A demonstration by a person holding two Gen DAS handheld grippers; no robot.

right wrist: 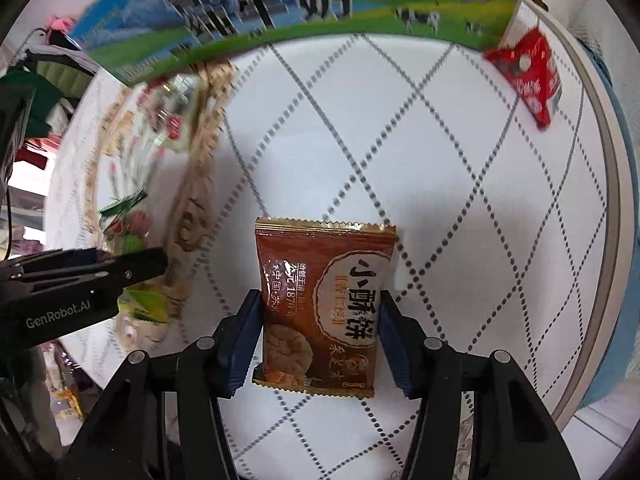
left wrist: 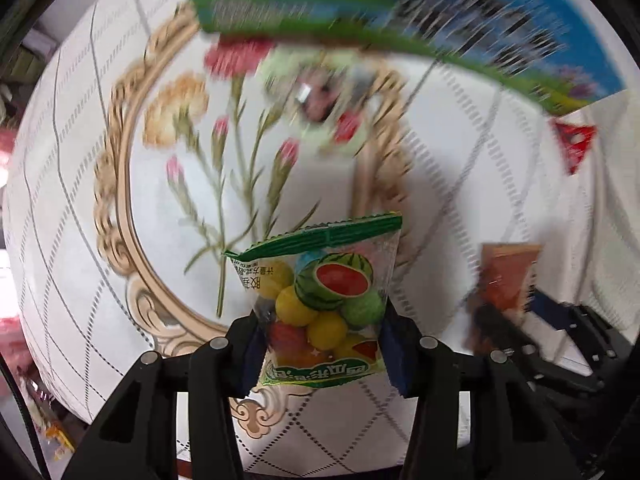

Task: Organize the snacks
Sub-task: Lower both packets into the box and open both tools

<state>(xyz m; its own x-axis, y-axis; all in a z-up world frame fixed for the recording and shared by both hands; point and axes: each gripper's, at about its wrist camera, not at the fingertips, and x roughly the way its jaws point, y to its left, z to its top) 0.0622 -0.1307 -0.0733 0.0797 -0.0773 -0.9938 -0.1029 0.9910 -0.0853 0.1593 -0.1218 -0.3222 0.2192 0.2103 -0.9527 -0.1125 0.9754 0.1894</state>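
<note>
My left gripper (left wrist: 322, 340) is shut on a clear fruit-candy packet (left wrist: 326, 300) with a green top seal, held above the tablecloth. My right gripper (right wrist: 320, 332) is shut on a brown pastry packet (right wrist: 324, 308) with gold edges, also held above the table. The right gripper and its brown packet (left wrist: 508, 276) show at the right of the left wrist view. The left gripper (right wrist: 132, 270) with its candy packet (right wrist: 128, 216) shows at the left of the right wrist view. A blurred pale-green snack packet (left wrist: 320, 92) lies farther off on the floral print.
A large blue-and-green milk carton box (right wrist: 280, 4) stands at the far side of the table (right wrist: 400, 140); it also shows in the left wrist view (left wrist: 460, 8). A red snack packet (right wrist: 528, 76) lies near the box's right end. The round table's edge (right wrist: 600, 240) curves at the right.
</note>
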